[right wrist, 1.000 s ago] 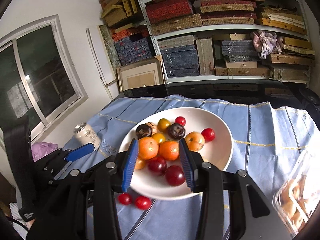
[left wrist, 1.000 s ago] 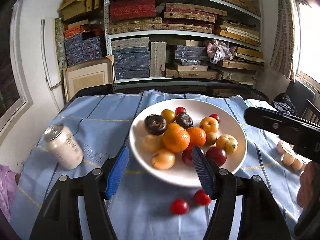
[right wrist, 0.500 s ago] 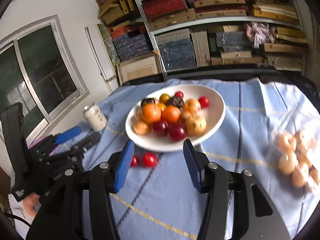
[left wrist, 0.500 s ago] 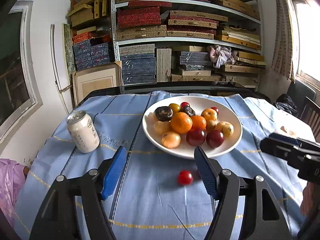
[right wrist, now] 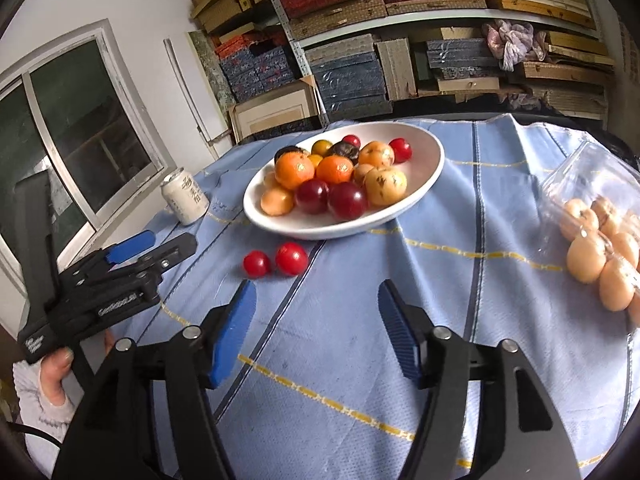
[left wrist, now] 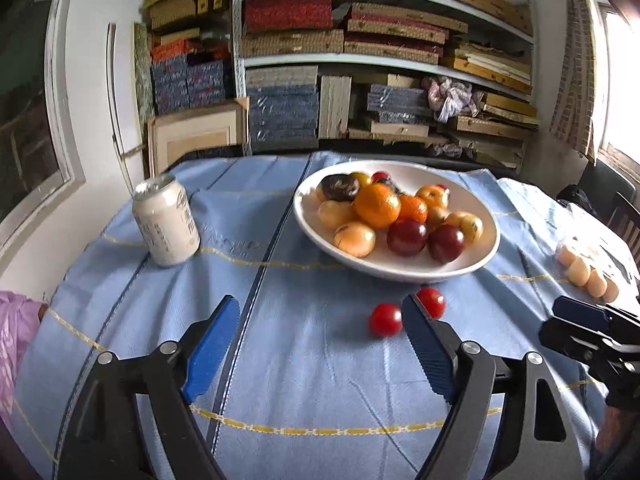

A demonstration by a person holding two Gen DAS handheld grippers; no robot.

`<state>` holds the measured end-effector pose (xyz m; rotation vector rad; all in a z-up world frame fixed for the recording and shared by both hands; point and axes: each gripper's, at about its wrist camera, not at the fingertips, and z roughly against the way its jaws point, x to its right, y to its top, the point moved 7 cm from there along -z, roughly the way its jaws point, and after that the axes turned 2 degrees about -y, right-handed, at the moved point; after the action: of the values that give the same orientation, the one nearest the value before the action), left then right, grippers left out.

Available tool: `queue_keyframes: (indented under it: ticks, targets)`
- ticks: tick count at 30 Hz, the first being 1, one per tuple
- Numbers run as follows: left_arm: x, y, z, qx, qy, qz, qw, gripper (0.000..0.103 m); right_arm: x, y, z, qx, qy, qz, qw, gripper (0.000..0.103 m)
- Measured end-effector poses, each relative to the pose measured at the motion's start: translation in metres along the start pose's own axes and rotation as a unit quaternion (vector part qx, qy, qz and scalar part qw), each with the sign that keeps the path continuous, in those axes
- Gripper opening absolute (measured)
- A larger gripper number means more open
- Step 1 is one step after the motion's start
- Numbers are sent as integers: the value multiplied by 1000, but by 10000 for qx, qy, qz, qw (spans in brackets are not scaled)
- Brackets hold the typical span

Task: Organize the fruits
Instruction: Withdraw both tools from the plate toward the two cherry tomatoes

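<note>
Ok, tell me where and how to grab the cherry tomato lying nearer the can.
Take the left cherry tomato across its widest middle, coming from above and in front. It is small, round and loose on the cloth, so a low pinch could roll it. Its neighbour sits just beside it, so straddle only this one. The left tool, open, looks closest.

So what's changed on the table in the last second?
Both grippers pulled back from the white bowl, jaws opening, nothing between them: left gripper, right gripper. Nothing was grabbed or released. Two cherry tomatoes, the can and the fruit stayed put.
</note>
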<state>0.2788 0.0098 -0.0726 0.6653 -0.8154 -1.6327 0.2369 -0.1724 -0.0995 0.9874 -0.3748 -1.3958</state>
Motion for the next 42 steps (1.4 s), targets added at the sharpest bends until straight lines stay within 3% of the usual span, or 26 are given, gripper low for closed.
queue_keyframes:
  ticks: [6,12,30,37,42]
  targets:
    - [-10,-8,-16,-259,25,132,9996,84,1,-2,-3,-42,36,-61,10000,73]
    - [1,-12,-21,-263,-41,-7,9996,89,-2,-3,-2,-28,88,-37,10000,80]
    - [32,-11,-50,-516,1,-643,9966,90,6,-3,-2,-41,46,-275,9996,85]
    - [34,-13,-62,-759,-278,-600,9949,67,8,-3,-3,-58,44,-323,9995,86]
    - [30,-15,-68,-886,-430,-448,9941,65,8,-4,-4,-94,43,-318,9994,86]
